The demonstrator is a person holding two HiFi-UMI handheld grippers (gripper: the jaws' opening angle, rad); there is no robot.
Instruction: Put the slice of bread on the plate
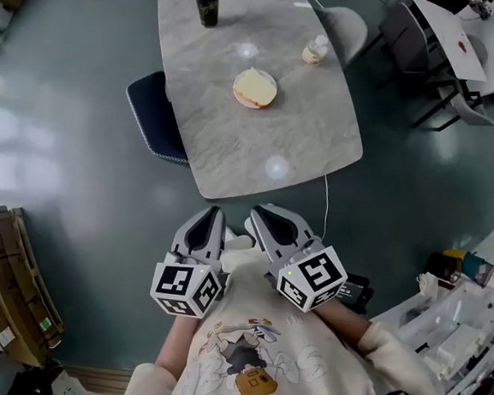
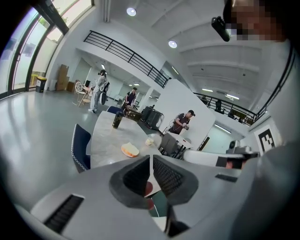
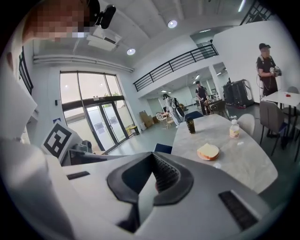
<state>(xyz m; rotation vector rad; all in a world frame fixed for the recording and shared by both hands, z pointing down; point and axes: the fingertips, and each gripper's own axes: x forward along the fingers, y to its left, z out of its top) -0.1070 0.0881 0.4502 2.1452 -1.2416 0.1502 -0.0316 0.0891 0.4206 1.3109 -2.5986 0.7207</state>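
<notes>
Found lying on round orange plate point(image 1: 248, 104), mid grey marble table point(image 1: 234, 152): pale bread slice point(image 1: 255, 85). Held clenched, empty, well apart from table: left gripper point(image 1: 215, 213), right gripper point(image 1: 259, 213). Risk: dislodging slice through needless regrasp.

I see a bright room. Round ceiling lights point(image 2: 173, 44) glow white up high, and daylight comes in through the big glass doors point(image 3: 89, 108). The table point(image 1: 236, 131) has small white glare spots on it. The floor point(image 1: 13, 120) has pale, shiny patches. Both gripper views bend at the edges and go black in the corners. Far things look small but clear.
</notes>
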